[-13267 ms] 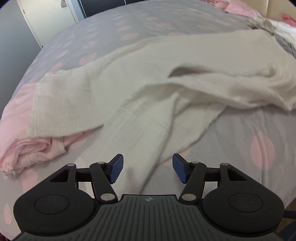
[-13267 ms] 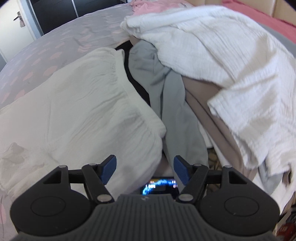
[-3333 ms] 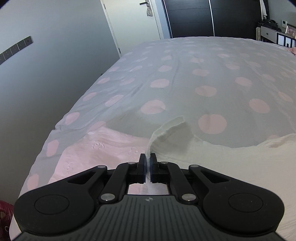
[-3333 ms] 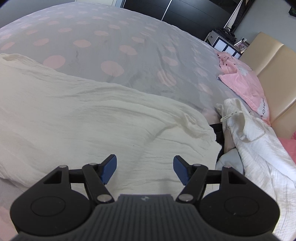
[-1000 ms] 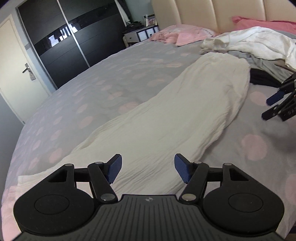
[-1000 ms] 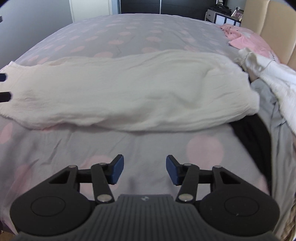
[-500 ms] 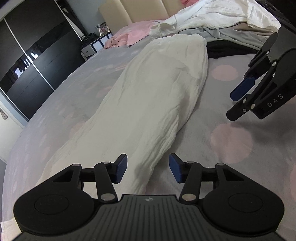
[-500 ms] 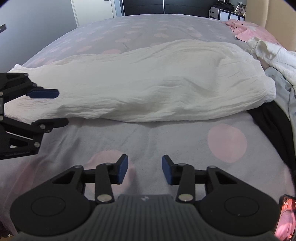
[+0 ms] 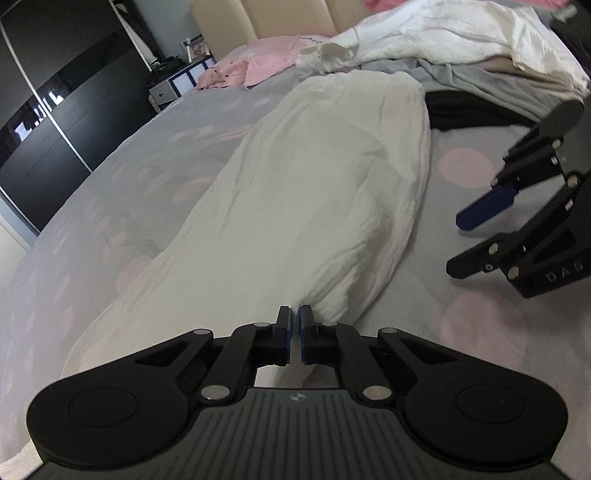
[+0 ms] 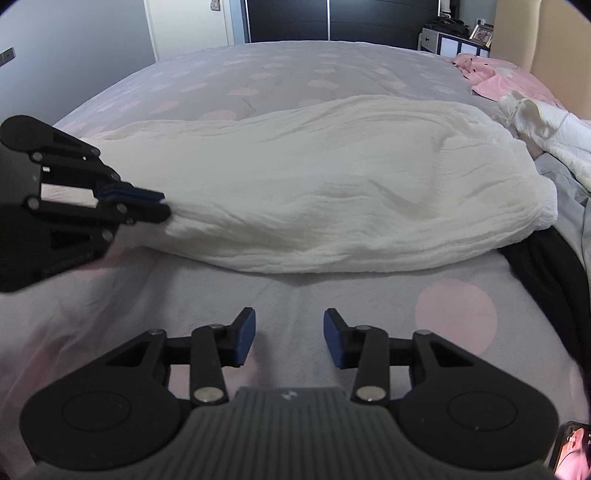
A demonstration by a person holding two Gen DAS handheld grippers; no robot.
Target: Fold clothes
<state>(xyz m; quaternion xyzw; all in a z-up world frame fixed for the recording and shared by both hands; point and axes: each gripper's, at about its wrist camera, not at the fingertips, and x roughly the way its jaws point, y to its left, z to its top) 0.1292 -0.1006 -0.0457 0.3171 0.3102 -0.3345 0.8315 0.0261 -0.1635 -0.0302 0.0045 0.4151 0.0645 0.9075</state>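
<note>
A long cream crinkled garment (image 9: pixel 314 192) lies stretched across the grey bedspread with pink dots (image 9: pixel 480 325); it also shows in the right wrist view (image 10: pixel 332 192). My left gripper (image 9: pixel 294 326) is shut on the garment's near edge; in the right wrist view the left gripper (image 10: pixel 147 201) pinches the garment's left end. My right gripper (image 10: pixel 289 339) is open and empty, hovering over bare bedspread just in front of the garment's long edge; it shows at the right of the left wrist view (image 9: pixel 487 221).
A pile of white (image 9: pixel 461 40), grey (image 9: pixel 480 81) and black (image 9: pixel 465 110) clothes lies beyond the garment's far end. A pink pillow (image 10: pixel 506 81) rests by the beige headboard (image 9: pixel 288 18). A black wardrobe (image 9: pixel 55 110) stands beyond the bed.
My left gripper has closed onto the cream garment's edge. My right gripper stays open and has moved a little closer to the garment.
</note>
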